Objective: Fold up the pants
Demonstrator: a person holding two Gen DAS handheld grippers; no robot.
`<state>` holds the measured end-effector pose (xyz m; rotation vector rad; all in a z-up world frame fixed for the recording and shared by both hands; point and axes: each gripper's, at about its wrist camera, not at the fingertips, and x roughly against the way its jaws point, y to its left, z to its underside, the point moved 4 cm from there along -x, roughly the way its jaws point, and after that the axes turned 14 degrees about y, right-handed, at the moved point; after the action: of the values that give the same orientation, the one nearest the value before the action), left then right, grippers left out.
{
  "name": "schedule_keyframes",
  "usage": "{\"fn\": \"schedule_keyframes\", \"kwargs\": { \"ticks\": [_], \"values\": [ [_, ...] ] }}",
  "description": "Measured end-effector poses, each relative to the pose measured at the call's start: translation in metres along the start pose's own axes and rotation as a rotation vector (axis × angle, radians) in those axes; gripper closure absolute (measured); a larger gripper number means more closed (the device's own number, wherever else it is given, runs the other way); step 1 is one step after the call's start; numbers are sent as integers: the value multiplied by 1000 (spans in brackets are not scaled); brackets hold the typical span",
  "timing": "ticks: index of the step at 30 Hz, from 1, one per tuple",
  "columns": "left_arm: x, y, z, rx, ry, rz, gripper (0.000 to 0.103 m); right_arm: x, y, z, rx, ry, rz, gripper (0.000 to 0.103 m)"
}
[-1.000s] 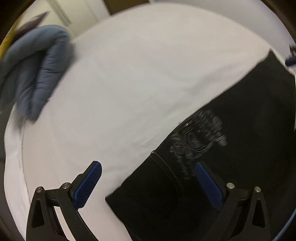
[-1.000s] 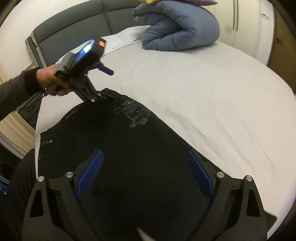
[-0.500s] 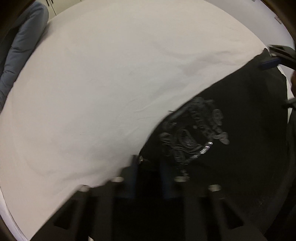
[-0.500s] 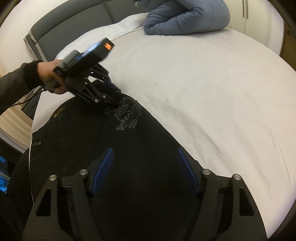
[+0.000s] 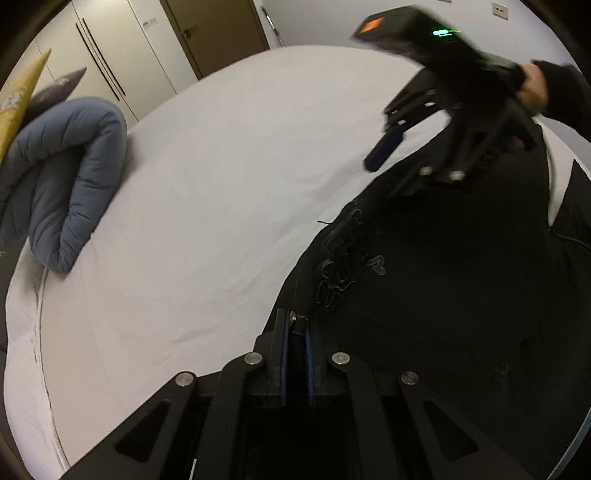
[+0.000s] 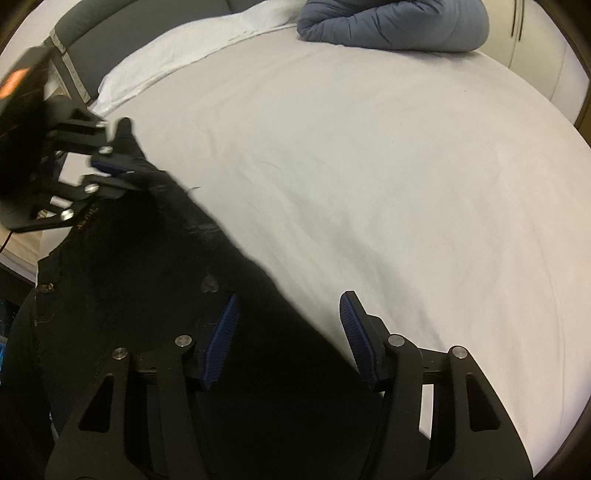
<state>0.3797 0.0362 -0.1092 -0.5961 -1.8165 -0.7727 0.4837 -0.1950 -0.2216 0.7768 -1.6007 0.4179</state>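
Left wrist view: left gripper (image 5: 294, 354) pinched tight on corner of black pants (image 5: 443, 295), which lie on white bed sheet (image 5: 221, 184). Blue duvet (image 5: 62, 177) rolled at far left.

Right wrist view: right gripper (image 6: 288, 336) spread wide, left finger over pants (image 6: 147, 277) edge, right finger over sheet (image 6: 369, 147). Nothing gripped.

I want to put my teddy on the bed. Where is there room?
The big white sheet is bare between the black pants and the rolled blue duvet at the far edge. It is crowded by the pants: the left tongs pinch their edge, the right tongs hang open over them.
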Motion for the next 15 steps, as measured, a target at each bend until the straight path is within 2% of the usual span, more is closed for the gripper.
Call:
{"fn": "schedule_keyframes", "kwargs": {
  "ticks": [3, 4, 6, 7, 9, 12, 15],
  "values": [
    [5, -16, -2, -9, -17, -11, 96, -8, -7, -7, 18, 35, -7, 49],
    [1, -1, -10, -15, -21, -9, 96, -11, -9, -10, 24, 41, -18, 52],
    [2, -5, -4, -15, -22, -12, 96, -16, -11, -16, 30, 43, -46, 69],
    [2, -6, -4, -10, -20, -11, 96, -15, -11, -19, 34, 40, -57, 72],
    [9, -20, 3, 3, -20, -17, 96, -14, -11, -22, 38, 25, -60, 88],
    [9, -16, 3, 35, -27, -12, 96, -8, -11, -21, 8, -7, -43, 94],
    [13, -18, 6, 59, -37, 1, 96, -4, -3, -11, -75, -36, -39, 98]
  ]
}}
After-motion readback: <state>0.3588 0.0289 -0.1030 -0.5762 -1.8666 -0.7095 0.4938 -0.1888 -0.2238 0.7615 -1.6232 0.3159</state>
